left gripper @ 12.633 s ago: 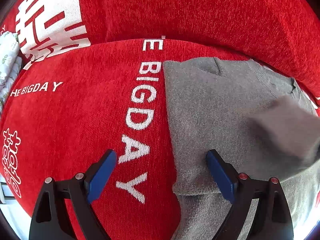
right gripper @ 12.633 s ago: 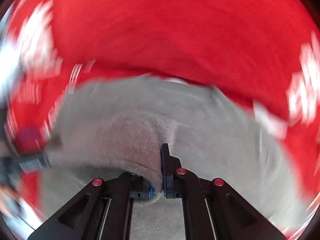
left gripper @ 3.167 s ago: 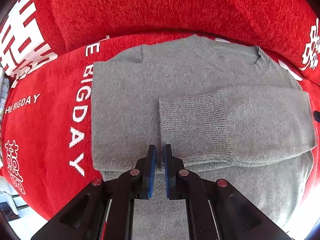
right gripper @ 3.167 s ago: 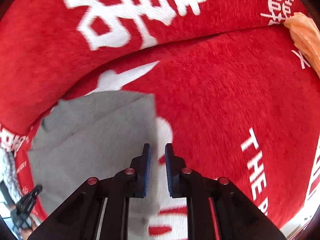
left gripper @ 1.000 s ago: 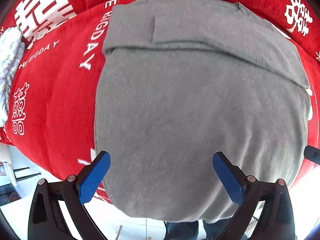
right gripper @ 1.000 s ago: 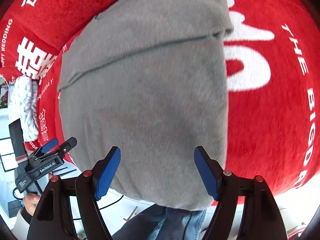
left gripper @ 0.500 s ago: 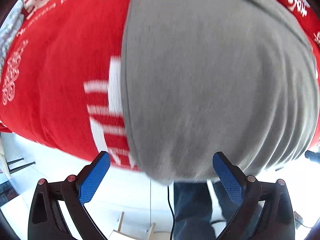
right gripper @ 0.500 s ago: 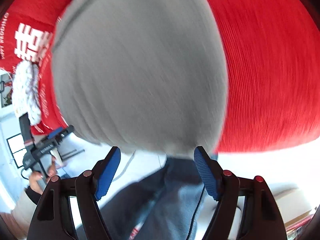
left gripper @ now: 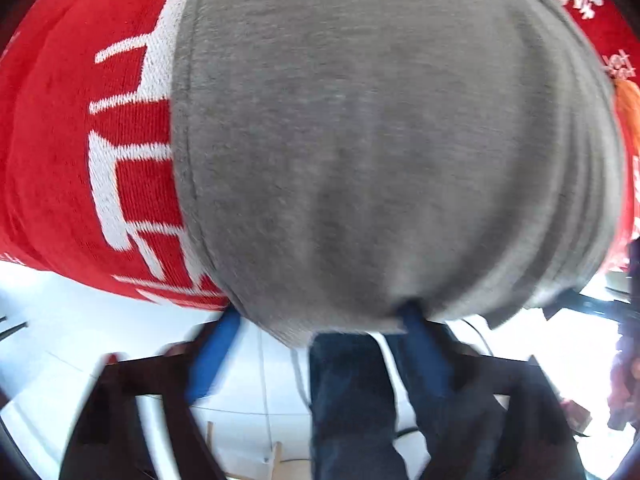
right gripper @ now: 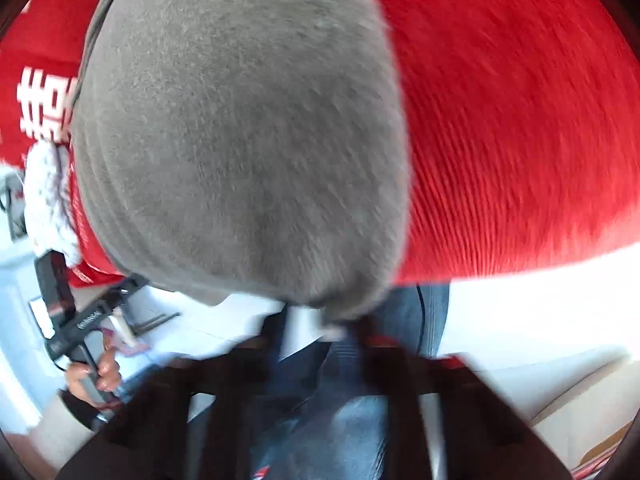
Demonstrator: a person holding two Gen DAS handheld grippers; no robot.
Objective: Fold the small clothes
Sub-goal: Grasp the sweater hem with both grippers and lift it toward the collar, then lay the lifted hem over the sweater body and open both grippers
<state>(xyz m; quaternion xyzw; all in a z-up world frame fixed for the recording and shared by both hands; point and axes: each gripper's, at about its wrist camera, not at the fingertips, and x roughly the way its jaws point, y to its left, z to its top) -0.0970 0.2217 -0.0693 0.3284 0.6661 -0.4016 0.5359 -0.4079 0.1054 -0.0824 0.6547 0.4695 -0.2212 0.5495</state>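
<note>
A grey sweater lies on a red cover, its bottom hem hanging over the front edge; it also fills the right wrist view. My left gripper sits at the left part of the hem, its blurred blue fingers partly closed around the hem edge. My right gripper sits at the hem's right corner, its blurred fingers close together around a tuck of grey fabric.
The red cover with white lettering spreads left of the sweater and to its right. A white patterned cloth lies at the left. The person's jeans and pale floor show below. An orange cloth sits at the right edge.
Both grippers moved down to the sweater's bottom hem and their jaws narrowed from wide open. The right one narrowed more than the left.
</note>
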